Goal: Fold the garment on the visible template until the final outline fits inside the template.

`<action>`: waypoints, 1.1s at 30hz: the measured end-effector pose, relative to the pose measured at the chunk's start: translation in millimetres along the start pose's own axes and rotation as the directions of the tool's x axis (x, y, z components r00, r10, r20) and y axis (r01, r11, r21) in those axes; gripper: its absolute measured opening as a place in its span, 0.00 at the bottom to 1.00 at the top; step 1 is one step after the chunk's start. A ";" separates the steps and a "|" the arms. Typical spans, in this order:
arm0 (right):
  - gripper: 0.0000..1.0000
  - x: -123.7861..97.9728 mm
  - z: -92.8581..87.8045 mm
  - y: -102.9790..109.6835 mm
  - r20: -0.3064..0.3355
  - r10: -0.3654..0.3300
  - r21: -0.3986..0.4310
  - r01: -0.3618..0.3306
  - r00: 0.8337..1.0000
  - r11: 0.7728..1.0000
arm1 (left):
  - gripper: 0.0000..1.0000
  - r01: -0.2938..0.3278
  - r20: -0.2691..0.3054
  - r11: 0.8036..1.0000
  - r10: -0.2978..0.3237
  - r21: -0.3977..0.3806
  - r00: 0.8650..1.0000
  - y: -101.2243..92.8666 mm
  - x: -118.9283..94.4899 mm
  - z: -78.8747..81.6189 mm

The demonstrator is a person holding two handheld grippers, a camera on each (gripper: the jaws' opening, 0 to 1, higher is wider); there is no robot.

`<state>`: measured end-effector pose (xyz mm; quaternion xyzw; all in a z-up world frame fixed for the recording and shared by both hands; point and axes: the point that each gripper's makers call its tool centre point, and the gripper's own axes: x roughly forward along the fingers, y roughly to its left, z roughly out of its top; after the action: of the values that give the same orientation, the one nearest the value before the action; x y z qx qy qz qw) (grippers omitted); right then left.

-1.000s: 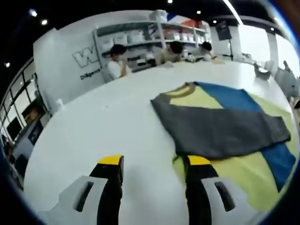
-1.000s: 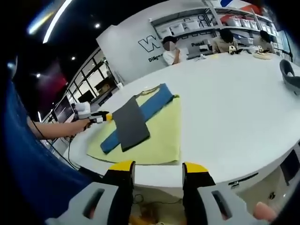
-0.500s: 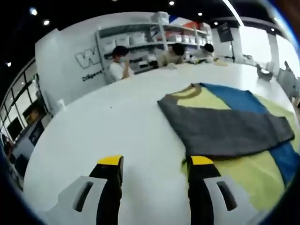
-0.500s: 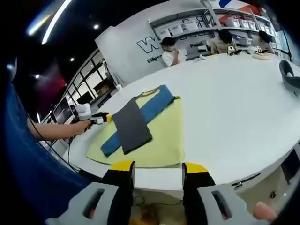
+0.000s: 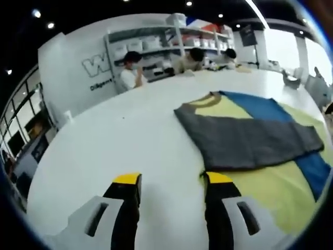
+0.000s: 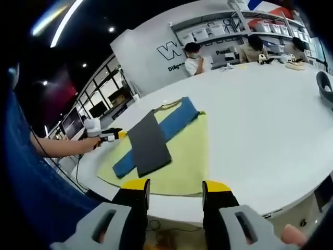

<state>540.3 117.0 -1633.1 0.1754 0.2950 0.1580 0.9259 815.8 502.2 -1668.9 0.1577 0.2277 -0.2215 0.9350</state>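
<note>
Since half a second ago the garment [image 5: 250, 138] has not been refolded: its grey panel [image 5: 244, 141] lies across the blue band [image 5: 265, 109] as before, on the yellow template [image 5: 270, 190]. Only my views have shifted slightly. My left gripper [image 5: 171, 182] hovers over the white table [image 5: 119, 140], jaws apart with nothing between them, its right jaw tip just at the template's near edge. My right gripper [image 6: 174, 187] hangs back off the table's near rim, jaws likewise apart and empty. From there I see the left gripper [image 6: 106, 135] beside the garment's left edge. Shelves [image 5: 156, 41] at the back hold white bins; their contents I cannot tell.
</note>
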 end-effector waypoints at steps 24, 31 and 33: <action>0.36 -0.1 3.4 -9.7 0.005 0.073 -0.013 -0.073 0.997 0.997 | 0.48 0.072 0.014 0.964 -0.071 -0.255 0.997 -41.8 -98.5 -19.5; 0.36 1.2 8.1 -19.5 0.004 0.105 -0.005 -0.105 0.994 0.994 | 0.50 0.164 0.017 0.885 -0.174 -0.437 0.985 -80.1 -140.0 -28.7; 0.35 2.0 8.6 -21.1 0.002 0.108 0.000 -0.108 0.994 0.994 | 0.50 0.171 0.013 0.871 -0.186 -0.461 0.983 -84.2 -145.1 -31.5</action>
<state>551.0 97.0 -1636.4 0.1912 0.2842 0.2078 0.9162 647.8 492.6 -1639.9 -0.0864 0.3021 -0.2439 0.9175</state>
